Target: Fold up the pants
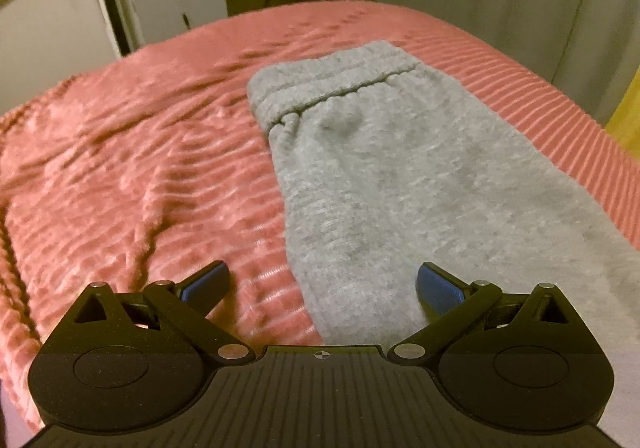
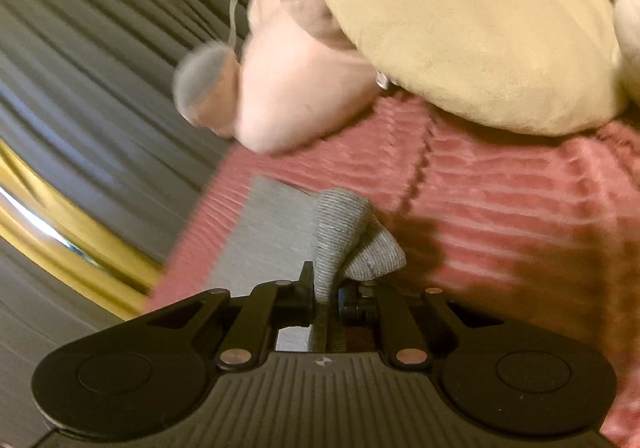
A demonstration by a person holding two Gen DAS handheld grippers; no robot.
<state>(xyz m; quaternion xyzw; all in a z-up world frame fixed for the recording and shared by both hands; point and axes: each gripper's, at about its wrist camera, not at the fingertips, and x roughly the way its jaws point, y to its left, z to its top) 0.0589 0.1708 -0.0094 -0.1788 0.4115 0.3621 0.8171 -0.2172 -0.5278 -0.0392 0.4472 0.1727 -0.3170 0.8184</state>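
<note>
Spread wide and empty, my left claw point(image 1: 322, 284) hovers over the grey pants point(image 1: 384, 176) lying flat on the pink bed point(image 1: 132, 168)

Clamped, my right claw point(image 2: 326, 288) pinches a ribbed cuff point(image 2: 344, 232); soft, light, floppy cloth, I judge, best gripped at hems or waistband point(image 1: 332, 76)

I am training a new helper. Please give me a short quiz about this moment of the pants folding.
1. True or false: the left gripper is open.
2. What does the right gripper pinch? A) ribbed cuff of the grey pants B) pink plush toy C) blanket
3. Which end of the pants lies far from the left gripper: the ______.

Key: 1 true; 2 A; 3 waistband.
</note>
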